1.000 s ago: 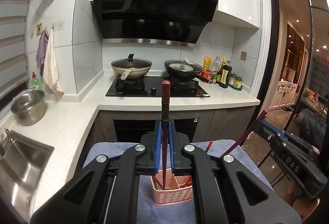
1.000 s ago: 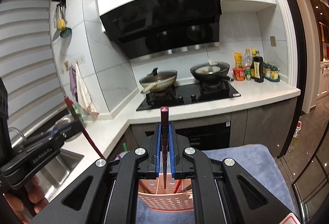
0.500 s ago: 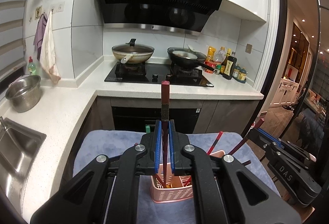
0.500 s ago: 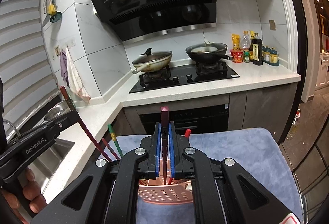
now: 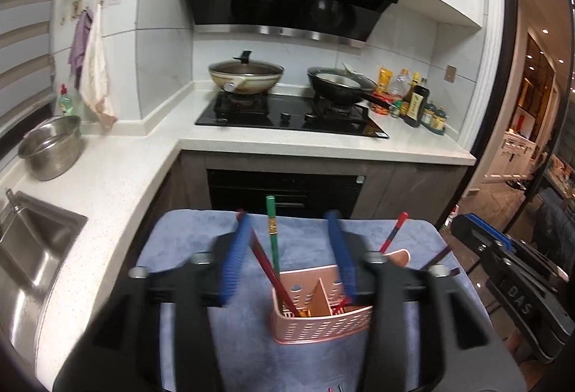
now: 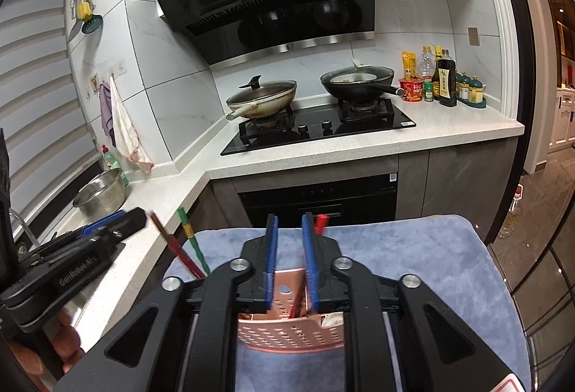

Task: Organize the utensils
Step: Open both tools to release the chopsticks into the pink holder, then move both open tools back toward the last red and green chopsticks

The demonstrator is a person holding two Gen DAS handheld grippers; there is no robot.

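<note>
Both grippers hang just above the pink basket on the blue towel. The left gripper has just been opening its fingers, and so has the right gripper; neither squeezes anything. Their chopsticks now lean inside the basket, probably dropped there to stay tidy. The red chopstick and green chopstick poke up. The basket's bottom is hidden. Far behind sits the stove.

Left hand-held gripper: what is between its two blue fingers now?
In the left wrist view, the left hand-held gripper has just been opening. Between its blue fingers stand a green chopstick and a dark red chopstick, in the pink basket, untouched.
</note>
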